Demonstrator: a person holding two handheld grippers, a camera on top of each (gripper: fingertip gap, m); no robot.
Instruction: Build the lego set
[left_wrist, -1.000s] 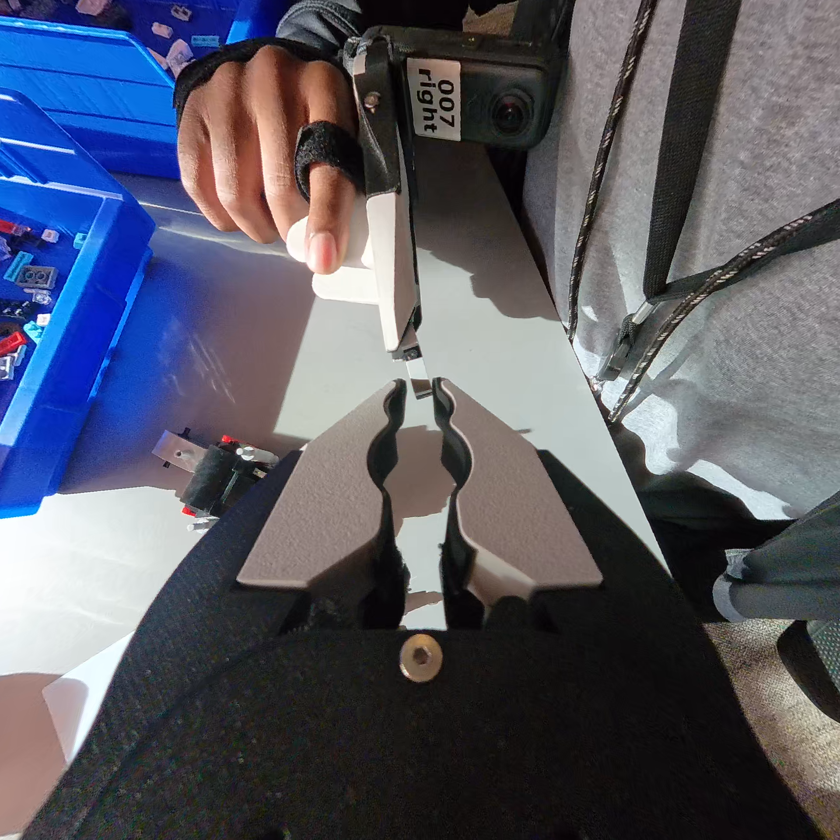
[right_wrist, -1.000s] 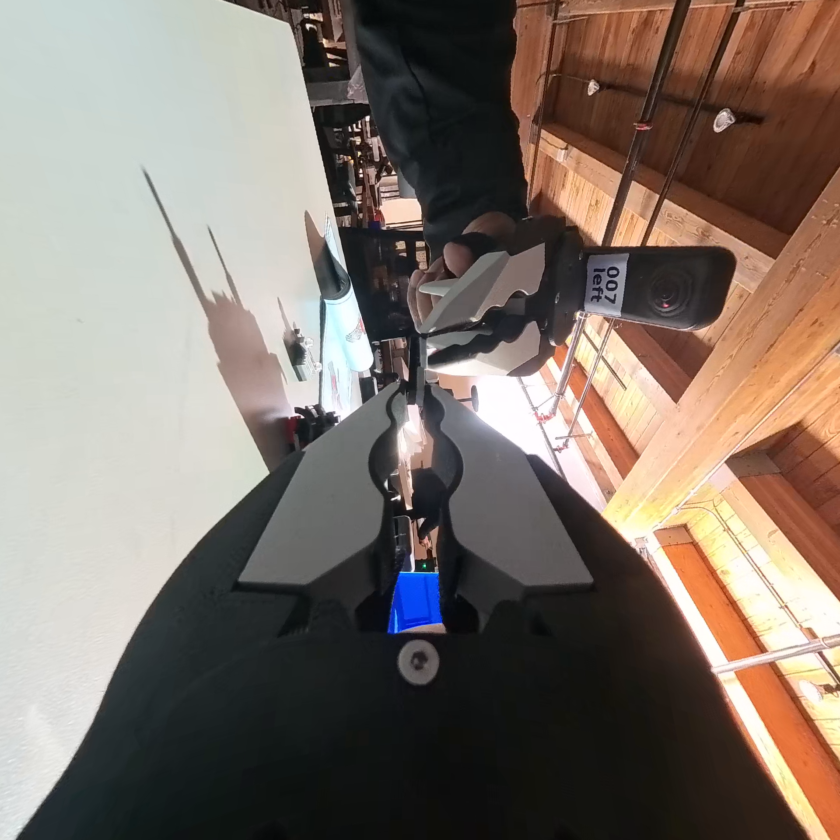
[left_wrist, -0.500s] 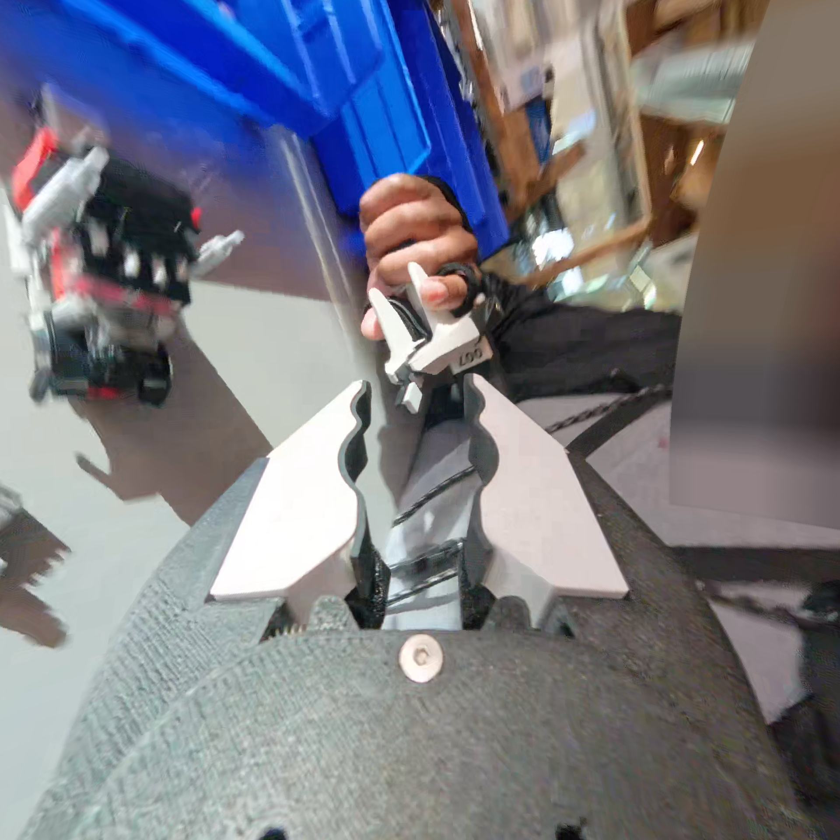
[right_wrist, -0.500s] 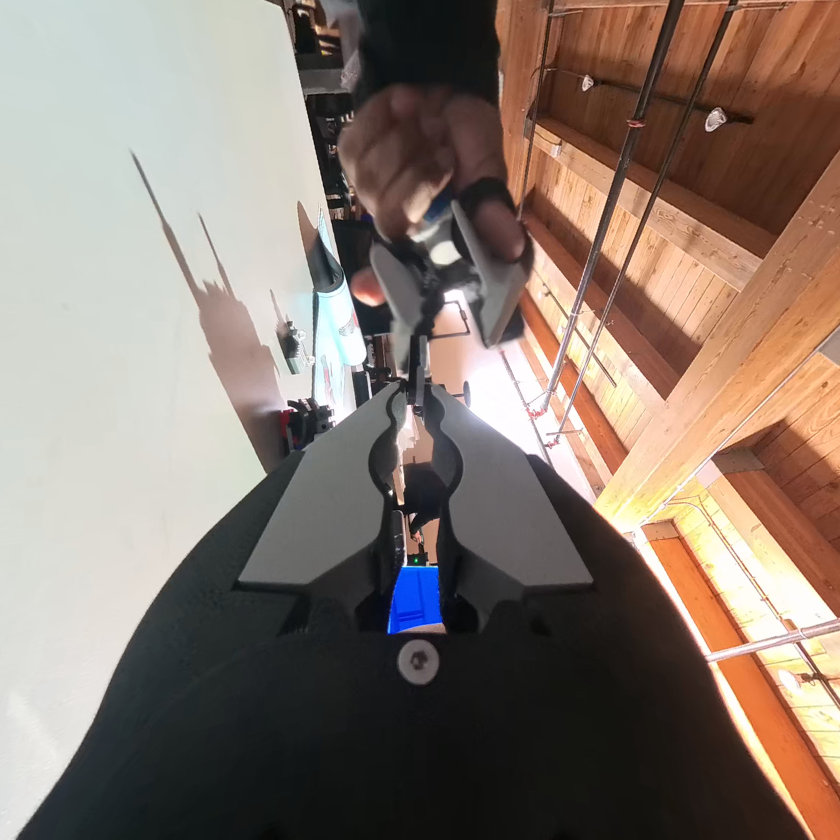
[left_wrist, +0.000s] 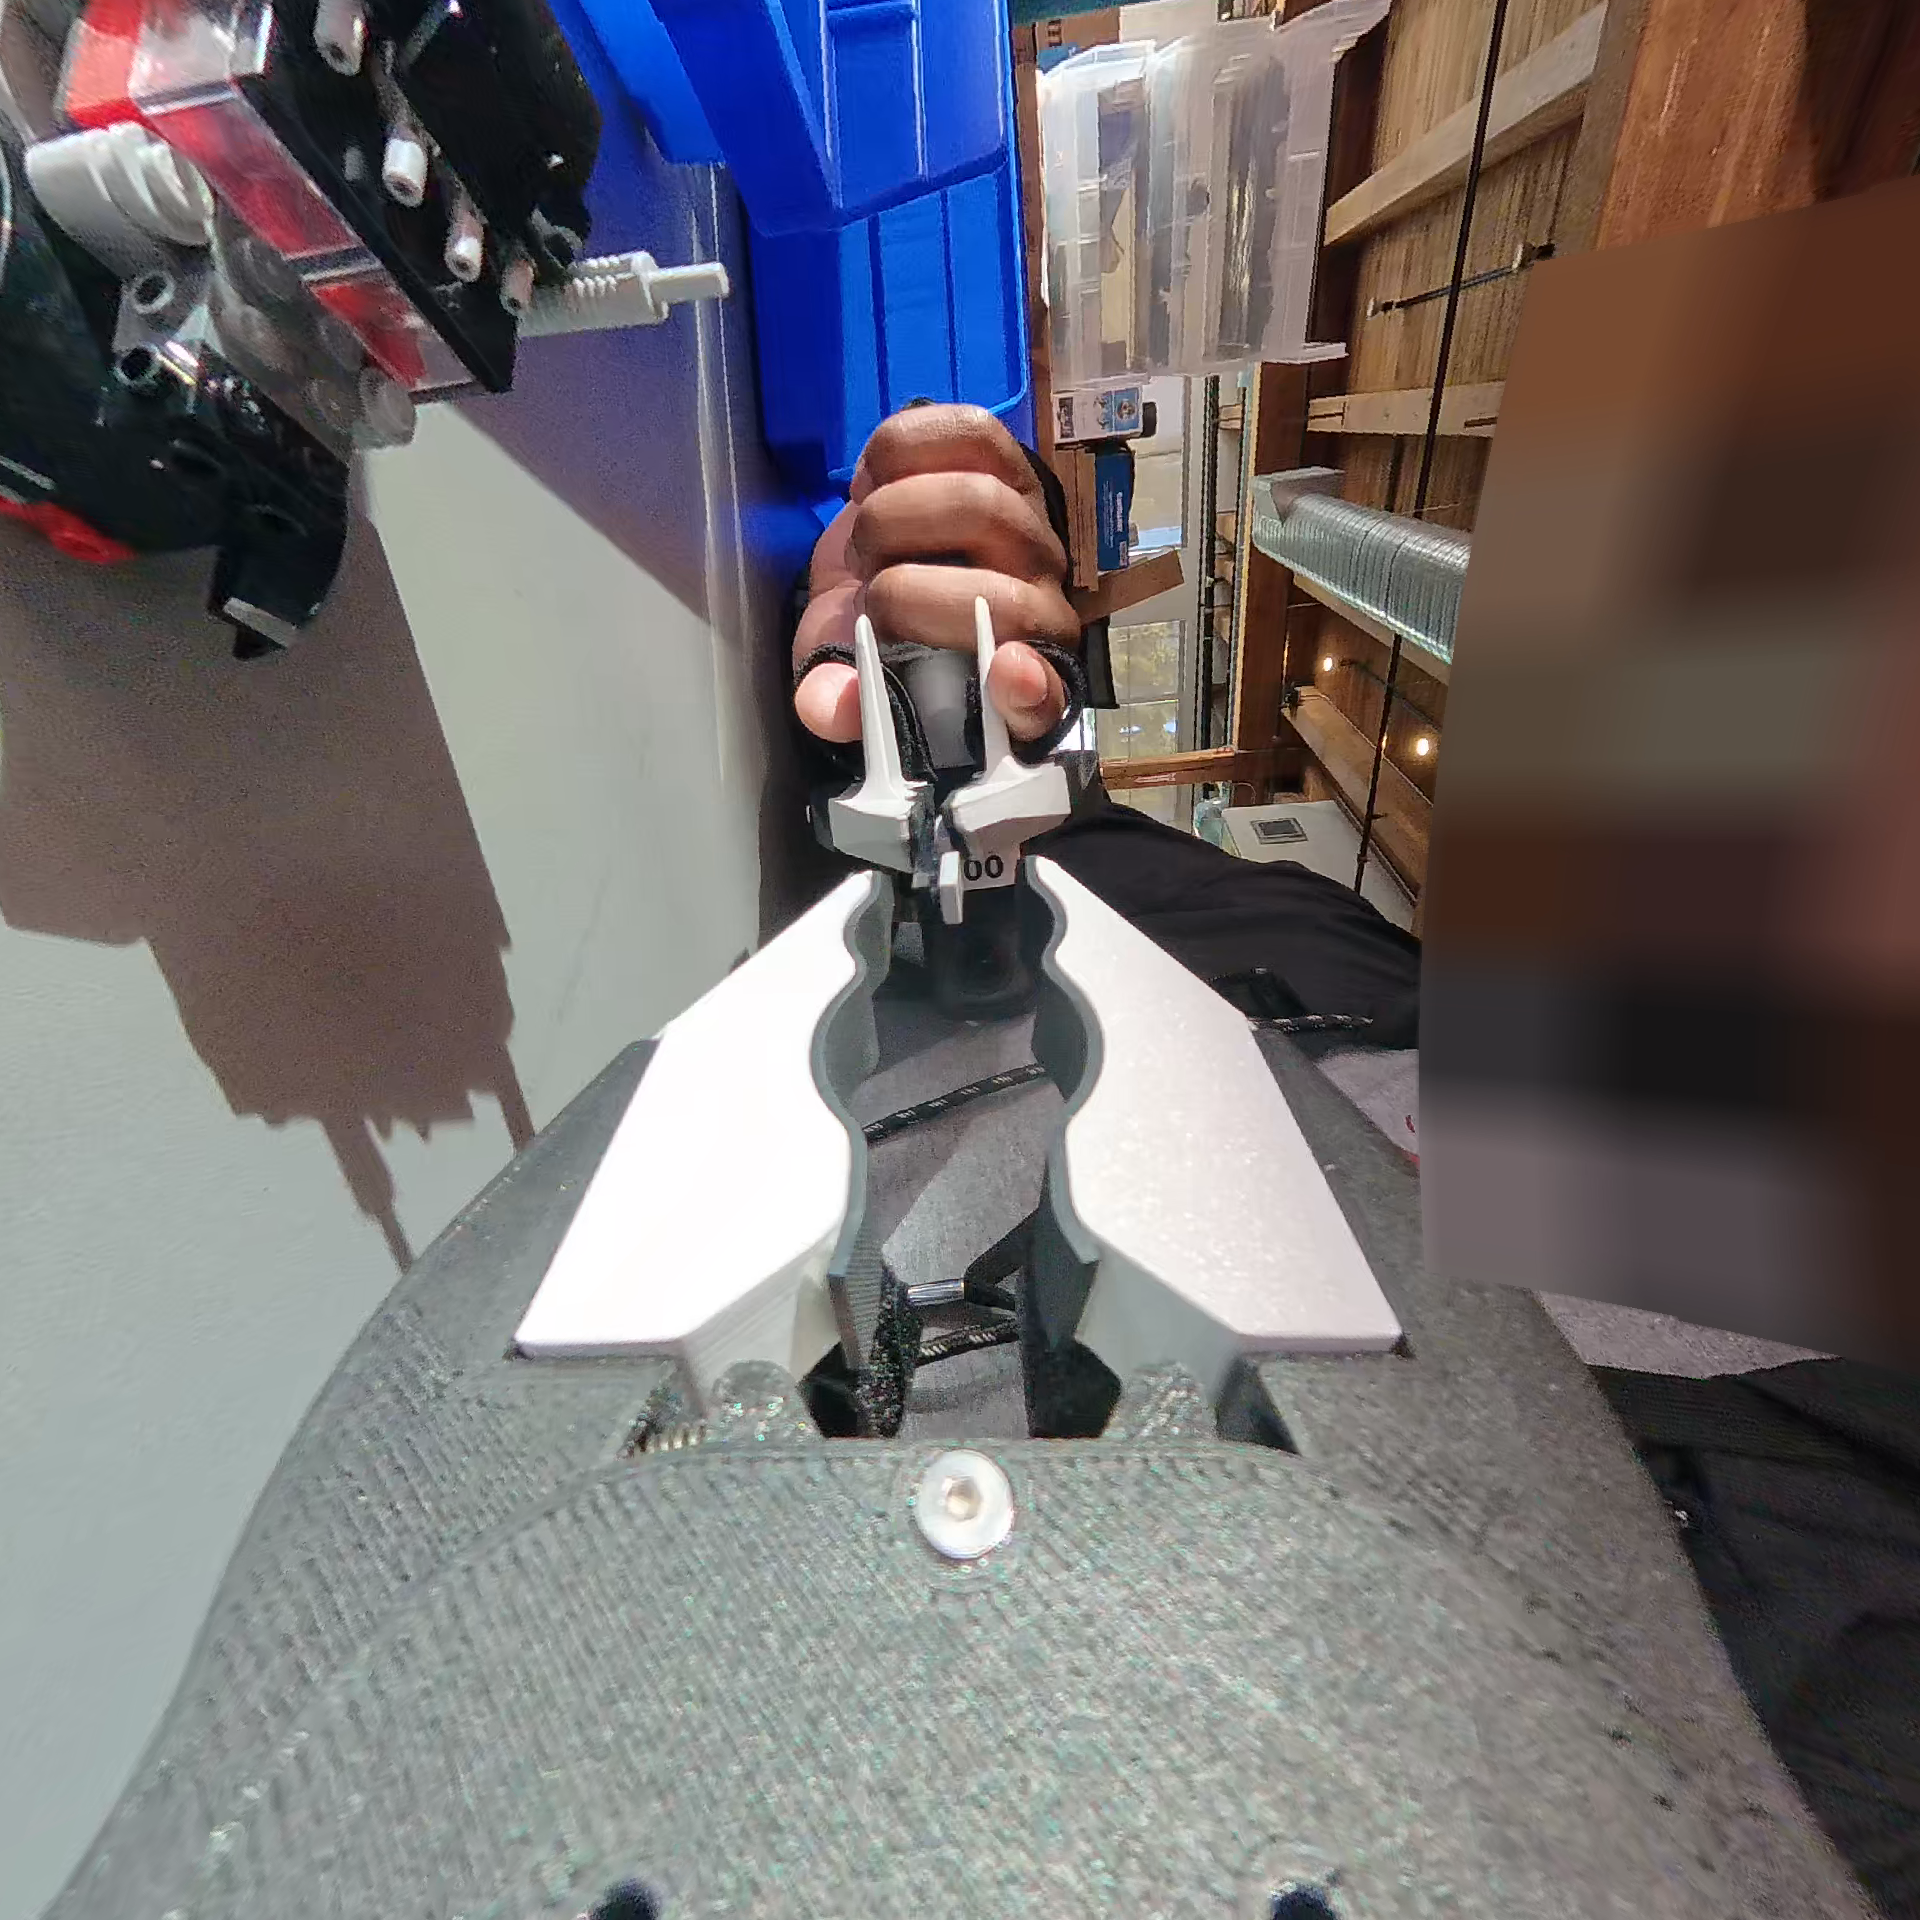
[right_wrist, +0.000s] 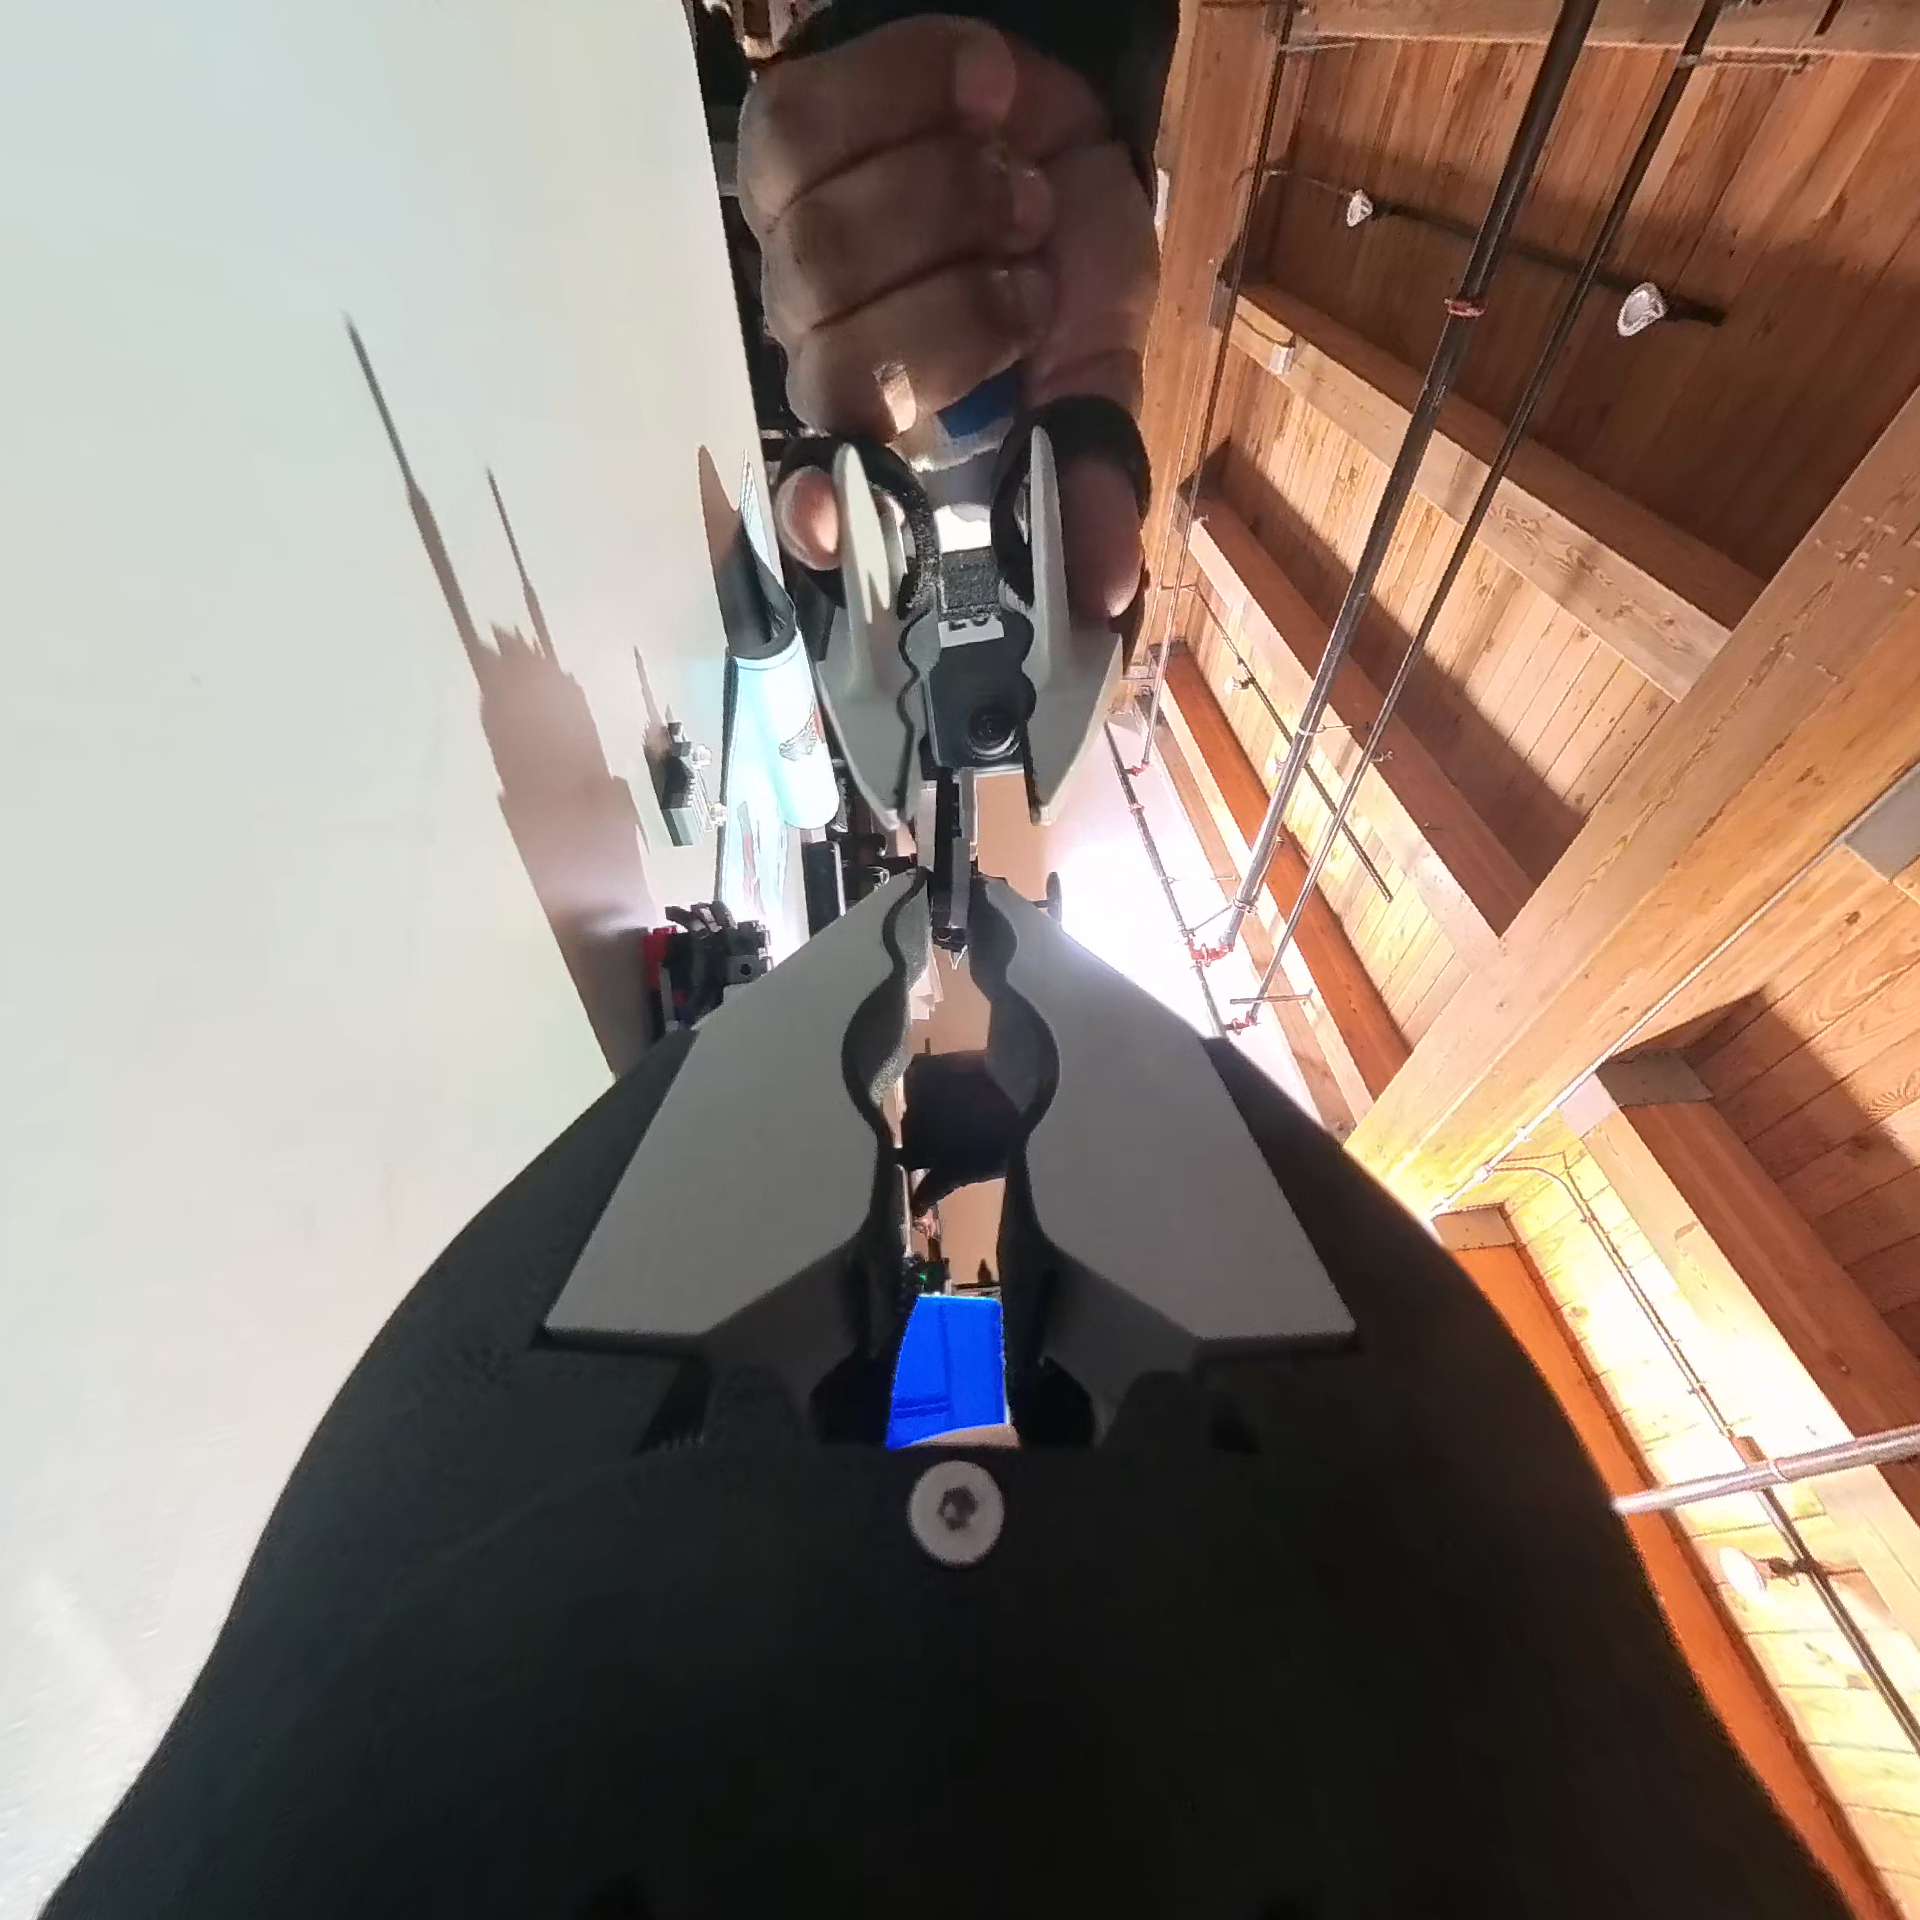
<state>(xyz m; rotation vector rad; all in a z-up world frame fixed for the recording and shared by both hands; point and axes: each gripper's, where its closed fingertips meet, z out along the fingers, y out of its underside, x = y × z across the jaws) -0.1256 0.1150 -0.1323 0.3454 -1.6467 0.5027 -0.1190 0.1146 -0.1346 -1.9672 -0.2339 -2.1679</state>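
Right wrist view: thin dark lego piece (right_wrist: 948, 883) between ridged grey jaws.

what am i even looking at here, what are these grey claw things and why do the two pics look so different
Each picture comes from a camera mounted on a handheld two-finger gripper, looking along its grey fingers. The two grippers face each other, so each view shows the other one in a hand.

In the left wrist view the left gripper is open. Opposite, the right gripper pinches a small light grey lego piece.

In the right wrist view the right gripper is shut on that piece.

A black and red lego model sits on the white table, by blue plastic bins.
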